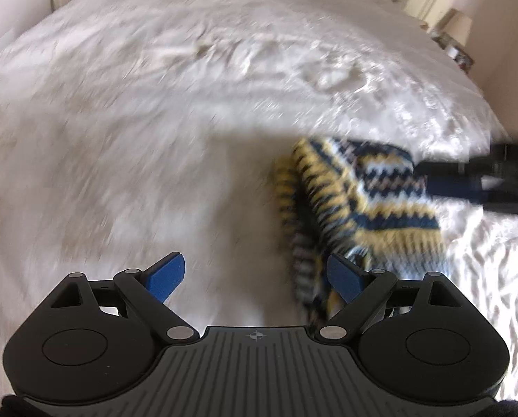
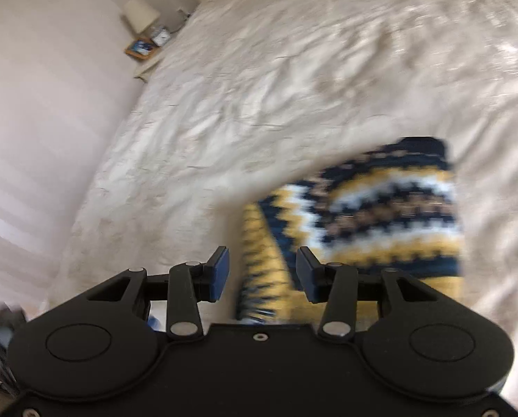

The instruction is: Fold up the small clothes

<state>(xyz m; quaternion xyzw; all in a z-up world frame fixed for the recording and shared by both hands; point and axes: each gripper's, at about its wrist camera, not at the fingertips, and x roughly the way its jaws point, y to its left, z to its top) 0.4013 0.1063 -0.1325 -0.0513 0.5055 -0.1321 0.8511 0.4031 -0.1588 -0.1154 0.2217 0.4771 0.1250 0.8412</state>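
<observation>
While both views are pretty smeared with motion blur, the main stuff is easy enough to make out. The knitted garment [image 1: 359, 205] — navy, yellow and white zigzag stripes — lies bunched and partly folded over itself on the white bedspread [image 1: 155, 121], off to the right in the left wrist view and lower right in the right wrist view. The left gripper [image 1: 255, 278] has its blue-padded fingers spread wide with nothing between them; its right-hand pad sits in front of the knit's edge, but whether it touches is hard to say. The right gripper [image 2: 263, 274] is about half open, and the striped fabric shows through the gap between its pads — they don't look to be pressing on it. Off at the edge of the bed there's a lamp [image 2: 140, 14] on a nightstand, beside the wall.
</observation>
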